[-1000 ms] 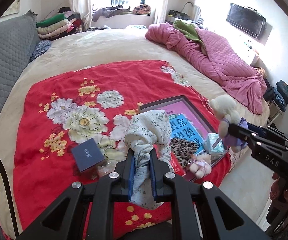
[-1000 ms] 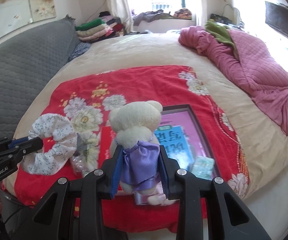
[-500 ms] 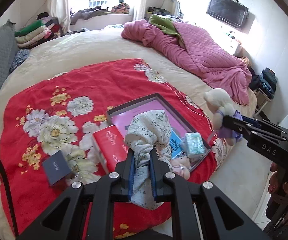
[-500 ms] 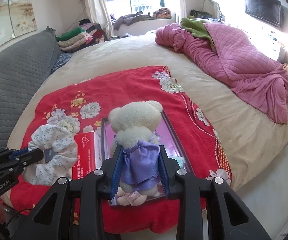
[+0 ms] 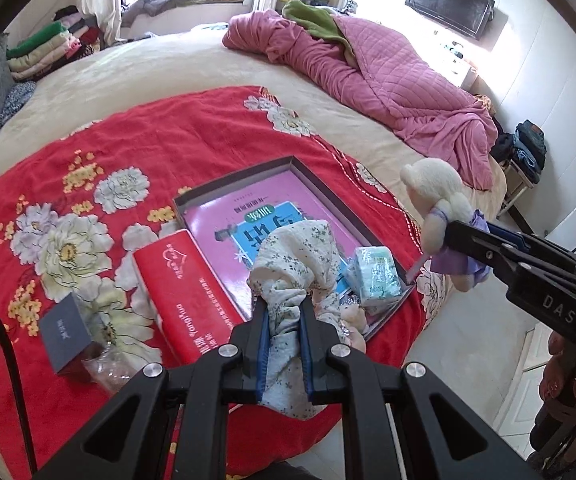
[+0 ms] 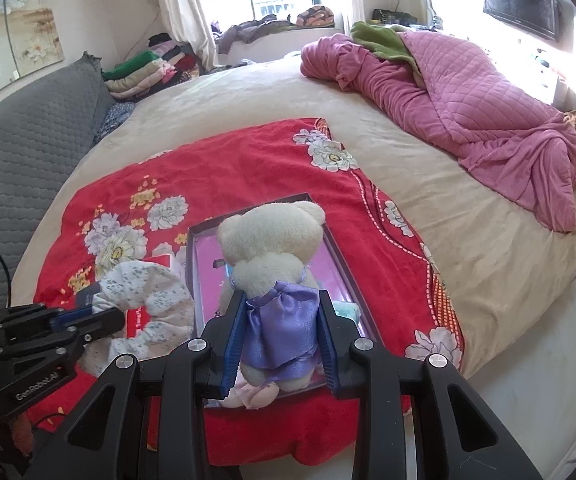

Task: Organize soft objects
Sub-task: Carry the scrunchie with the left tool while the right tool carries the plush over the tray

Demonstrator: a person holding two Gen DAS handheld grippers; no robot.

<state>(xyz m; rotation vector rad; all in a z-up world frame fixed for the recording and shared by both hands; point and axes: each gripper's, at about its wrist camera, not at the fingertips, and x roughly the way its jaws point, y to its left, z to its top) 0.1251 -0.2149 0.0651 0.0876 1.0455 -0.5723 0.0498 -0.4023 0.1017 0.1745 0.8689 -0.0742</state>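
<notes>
Holding two soft things aloft at once, I have the left gripper point(image 5: 282, 344) clamped on the floral scrunchie point(image 5: 294, 264) and the right gripper point(image 6: 281, 330) squeezing the teddy bear point(image 6: 271, 248) by its purple dress. Both hang above the shallow box point(image 5: 330, 196) lying on the red floral blanket point(image 5: 167, 136), near the bed's edge. Inside that box I see a pink book point(image 5: 243, 220), a tissue pack point(image 5: 374, 274) and what looks like a small pink plush point(image 5: 354, 318), though my own fingers half hide it. Beside the box sits a red case point(image 5: 183, 284).

My worry: the scrunchie bunches loosely between the pads, so a quick swing could let it slide free. The bear is gripped only through slippery satin; it could twist out and drop past the blanket's edge onto the floor.
</notes>
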